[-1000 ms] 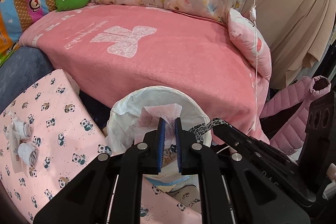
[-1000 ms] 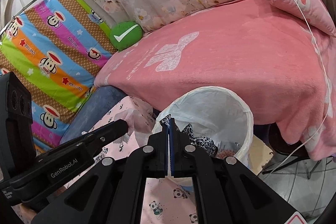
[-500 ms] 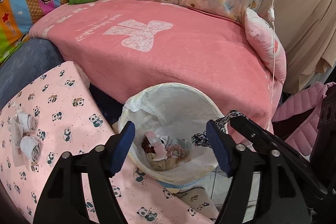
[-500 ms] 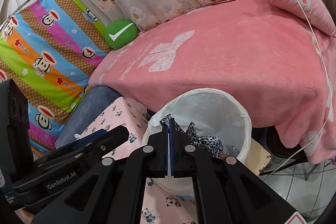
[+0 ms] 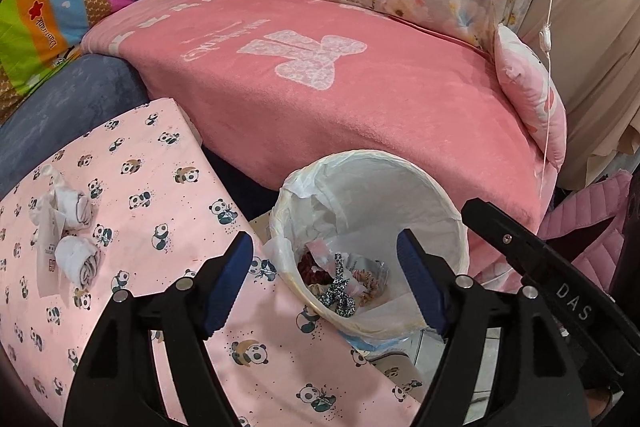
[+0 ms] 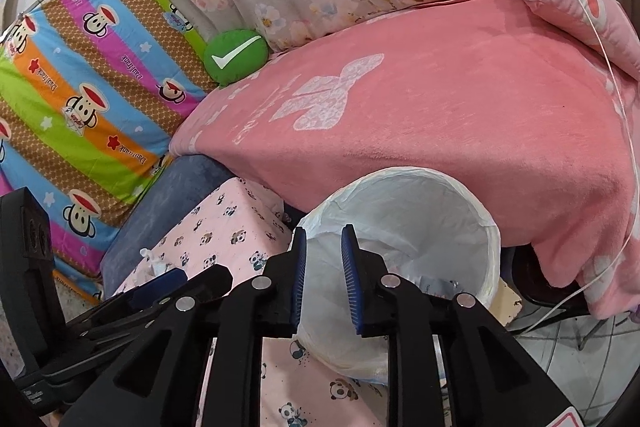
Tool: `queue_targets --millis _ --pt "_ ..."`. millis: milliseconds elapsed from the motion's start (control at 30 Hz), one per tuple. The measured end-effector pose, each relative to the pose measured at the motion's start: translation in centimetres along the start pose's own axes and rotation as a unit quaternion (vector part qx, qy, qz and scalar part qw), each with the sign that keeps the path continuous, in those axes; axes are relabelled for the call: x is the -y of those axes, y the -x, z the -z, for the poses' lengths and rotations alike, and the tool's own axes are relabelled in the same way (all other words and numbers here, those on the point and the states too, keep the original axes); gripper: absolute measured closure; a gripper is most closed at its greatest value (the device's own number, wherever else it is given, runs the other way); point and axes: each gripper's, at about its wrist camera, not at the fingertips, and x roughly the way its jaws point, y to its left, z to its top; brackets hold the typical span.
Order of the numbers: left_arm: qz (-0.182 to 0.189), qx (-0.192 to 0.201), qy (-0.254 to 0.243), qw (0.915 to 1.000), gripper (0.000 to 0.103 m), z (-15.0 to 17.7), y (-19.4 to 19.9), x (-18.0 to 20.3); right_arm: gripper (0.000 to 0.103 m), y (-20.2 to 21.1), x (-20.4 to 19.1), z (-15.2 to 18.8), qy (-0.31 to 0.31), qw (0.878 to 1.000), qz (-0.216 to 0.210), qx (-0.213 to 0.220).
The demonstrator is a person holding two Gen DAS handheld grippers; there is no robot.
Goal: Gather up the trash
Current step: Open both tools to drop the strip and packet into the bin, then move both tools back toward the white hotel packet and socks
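Both the left gripper (image 5: 326, 277) and right gripper (image 6: 324, 273) hang with jaws apart and empty over the lined bin (image 5: 372, 187), its scraps (image 5: 340, 283) dropped, so next I'd reach for the crumpled tissues (image 5: 74, 239) waiting on the panda-print tabletop (image 5: 168, 163) beyond.

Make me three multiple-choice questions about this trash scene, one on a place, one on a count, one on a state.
1. Where is the leopard-print fabric strip?
A. inside the white-lined round bin
B. on the pink blanket
C. on the floor

2. How many crumpled white tissue wads lie on the panda-print pink cloth?
A. none
B. two
C. five

3. How do the left gripper jaws stand?
A. clamped on a tissue
B. shut, empty
C. wide open

Answers: A, it lies among the bin's trash; B, two wads show; C, a broad gap.
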Motion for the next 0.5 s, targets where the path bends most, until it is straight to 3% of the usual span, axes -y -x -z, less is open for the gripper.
queue_targets --millis 500 --pt "-0.020 0.016 0.035 0.9991 0.032 1.7 2.7 -3.3 0.076 -0.1 -3.9 2.0 0.037 0.999 -0.013 -0.025"
